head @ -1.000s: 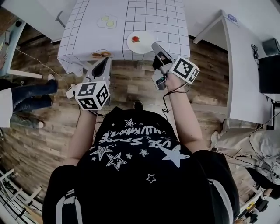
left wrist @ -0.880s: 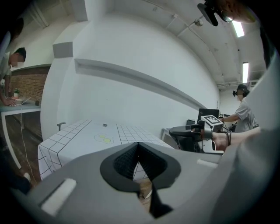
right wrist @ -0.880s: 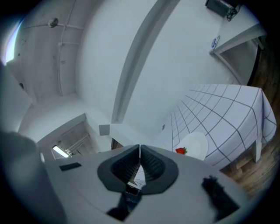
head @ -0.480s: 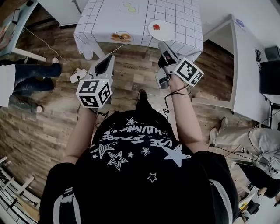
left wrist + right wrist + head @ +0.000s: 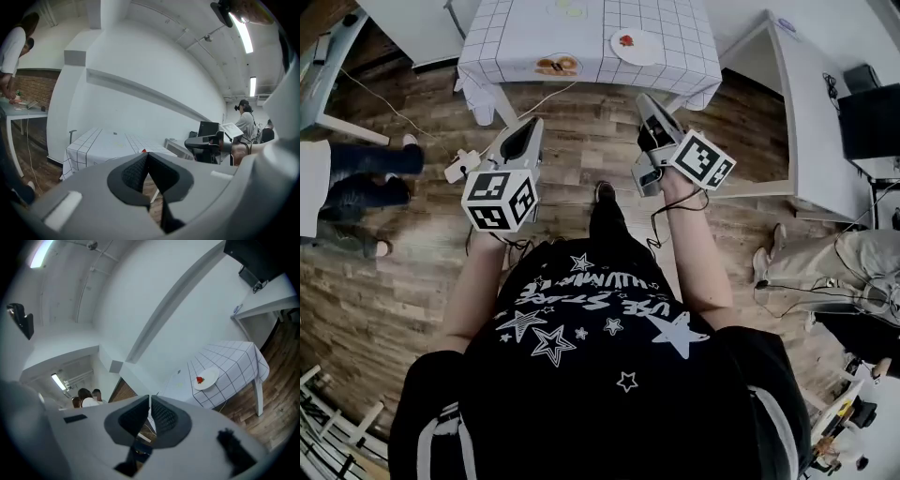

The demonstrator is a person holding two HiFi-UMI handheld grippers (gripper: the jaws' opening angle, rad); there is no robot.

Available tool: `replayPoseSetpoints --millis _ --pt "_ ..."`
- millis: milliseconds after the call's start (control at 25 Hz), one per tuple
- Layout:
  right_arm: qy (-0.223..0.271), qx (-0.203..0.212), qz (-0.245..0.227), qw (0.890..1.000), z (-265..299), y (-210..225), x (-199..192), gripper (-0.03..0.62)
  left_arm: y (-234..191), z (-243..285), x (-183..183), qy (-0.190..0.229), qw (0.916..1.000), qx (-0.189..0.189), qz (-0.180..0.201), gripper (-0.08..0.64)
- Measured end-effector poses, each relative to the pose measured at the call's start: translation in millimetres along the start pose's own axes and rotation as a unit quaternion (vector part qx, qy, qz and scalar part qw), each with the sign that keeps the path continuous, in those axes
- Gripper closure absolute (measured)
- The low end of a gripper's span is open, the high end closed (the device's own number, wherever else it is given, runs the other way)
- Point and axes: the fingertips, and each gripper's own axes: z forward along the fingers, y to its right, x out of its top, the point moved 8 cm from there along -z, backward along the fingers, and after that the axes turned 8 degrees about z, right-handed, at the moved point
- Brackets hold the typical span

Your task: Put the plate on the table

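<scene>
The round white ceramic plate (image 5: 636, 45) is seen on the grid-clothed table (image 5: 680, 23), well apart from the left gripper (image 5: 146, 157) and right gripper (image 5: 150, 401), both clenched empty. It is judged stiff, fragile, best pinched at the rim.

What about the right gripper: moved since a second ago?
Yes. The right gripper has drawn back from the white grid-patterned table, away from the round white plate.

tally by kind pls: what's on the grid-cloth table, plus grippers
white plate with a red piece on it: 1
brown-orange food serving near the front edge: 1
pale yellow item at the far side, cut off by the frame: 1
grippers: 2 (left gripper, right gripper; fingers shut, empty)
total: 5
</scene>
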Motion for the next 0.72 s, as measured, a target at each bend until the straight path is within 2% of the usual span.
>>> replayPoseSetpoints --millis 280,520,720 --pt "0.016 -0.031 -0.028 0.999 -36 -27 -29 0.574 12 -28 -6 0.002 0.9994 -0.035 0.005 0.551" --pt "0.025 -0.068 -0.040 0.997 -65 -33 -44 0.574 22 -40 -12 0.000 0.9986 -0.052 0.000 0.552" --pt "0.021 -0.067 -0.046 0.996 -77 -31 -41 0.574 35 -40 -12 0.000 0.9987 -0.050 0.002 0.551"
